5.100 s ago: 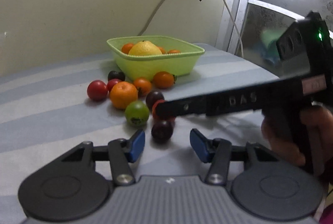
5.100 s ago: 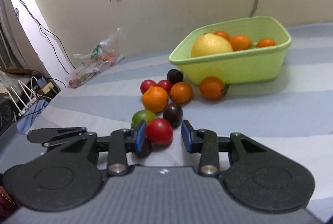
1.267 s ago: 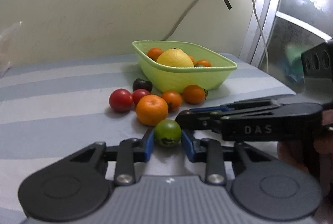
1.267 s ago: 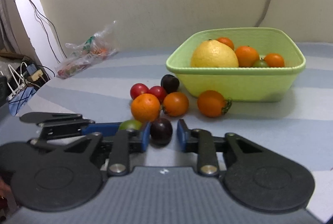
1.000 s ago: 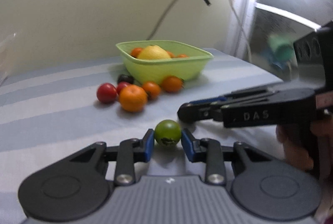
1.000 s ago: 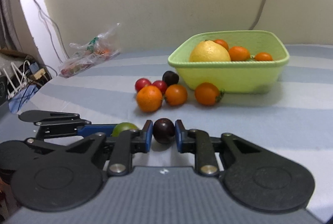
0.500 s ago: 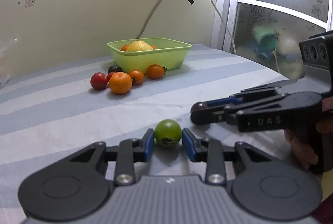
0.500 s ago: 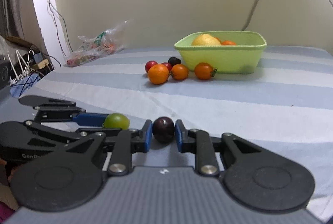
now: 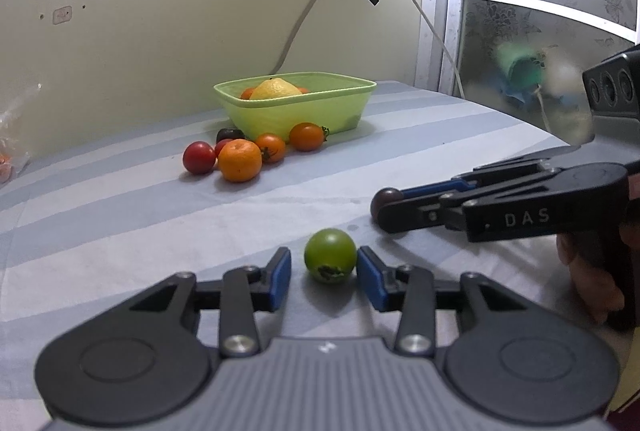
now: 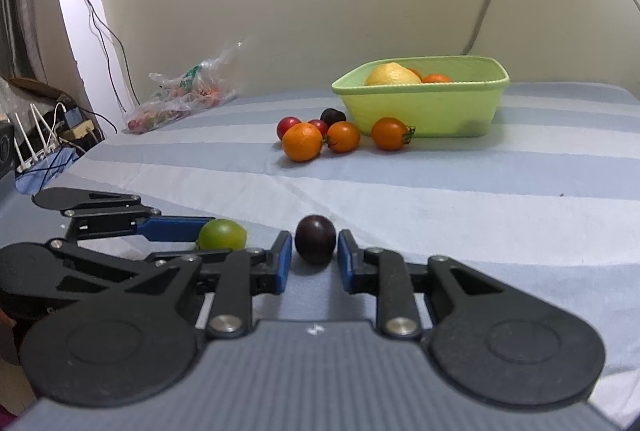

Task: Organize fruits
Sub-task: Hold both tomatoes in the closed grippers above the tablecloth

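A green tomato [image 9: 330,261] rests on the striped cloth between the blue pads of my left gripper [image 9: 325,273]. Its jaws are opening, and a gap shows beside the left pad. A dark purple fruit [image 10: 315,239] sits on the cloth between the pads of my right gripper [image 10: 314,259], which stand just clear of it. Both grippers lie side by side near the front of the table. The right gripper [image 9: 400,209] is to the right of the left one [image 10: 188,235]. Far back stands a lime basket [image 10: 420,107] holding a lemon [image 10: 392,74] and small oranges.
Several loose fruits, among them a mandarin [image 10: 302,142] and red and orange tomatoes, lie in front of the basket [image 9: 312,113]. A plastic bag [image 10: 184,95] lies at the back left. Cables and a router [image 10: 36,147] sit past the table's left edge. A window [image 9: 540,31] is on the right.
Both grippers drew back from the fruit pile toward the near side of the table, each carrying its fruit. Both pairs of jaws have since widened, and the fruits now sit on the cloth.
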`<state>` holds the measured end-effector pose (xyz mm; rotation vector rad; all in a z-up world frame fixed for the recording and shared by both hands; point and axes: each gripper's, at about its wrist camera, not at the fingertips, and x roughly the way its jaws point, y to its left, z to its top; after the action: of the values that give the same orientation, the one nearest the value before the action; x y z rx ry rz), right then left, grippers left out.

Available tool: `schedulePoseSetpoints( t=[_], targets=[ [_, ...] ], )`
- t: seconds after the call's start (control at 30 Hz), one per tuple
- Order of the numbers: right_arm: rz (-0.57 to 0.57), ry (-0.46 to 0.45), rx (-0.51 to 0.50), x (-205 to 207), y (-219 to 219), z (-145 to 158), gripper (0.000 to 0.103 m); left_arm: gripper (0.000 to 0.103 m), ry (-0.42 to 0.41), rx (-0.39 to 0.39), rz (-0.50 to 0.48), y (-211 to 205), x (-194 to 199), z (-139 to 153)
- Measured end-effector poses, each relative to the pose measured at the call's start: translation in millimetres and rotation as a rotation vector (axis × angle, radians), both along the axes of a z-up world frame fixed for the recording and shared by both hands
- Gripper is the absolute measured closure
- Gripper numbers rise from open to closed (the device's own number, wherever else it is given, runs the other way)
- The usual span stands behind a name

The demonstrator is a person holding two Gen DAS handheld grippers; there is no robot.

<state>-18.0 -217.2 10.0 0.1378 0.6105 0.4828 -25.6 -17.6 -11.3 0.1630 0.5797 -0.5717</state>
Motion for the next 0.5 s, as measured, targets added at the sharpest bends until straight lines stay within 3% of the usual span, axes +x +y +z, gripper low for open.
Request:
schedulePoseSetpoints(
  t=[0.5],
  targets=[
    [0.002, -0.003, -0.006, -0.5, 0.4, 0.2, 0.075, 0.062, -0.004, 0.013, 0.005, -1.1, 1.0, -1.0]
  ],
)
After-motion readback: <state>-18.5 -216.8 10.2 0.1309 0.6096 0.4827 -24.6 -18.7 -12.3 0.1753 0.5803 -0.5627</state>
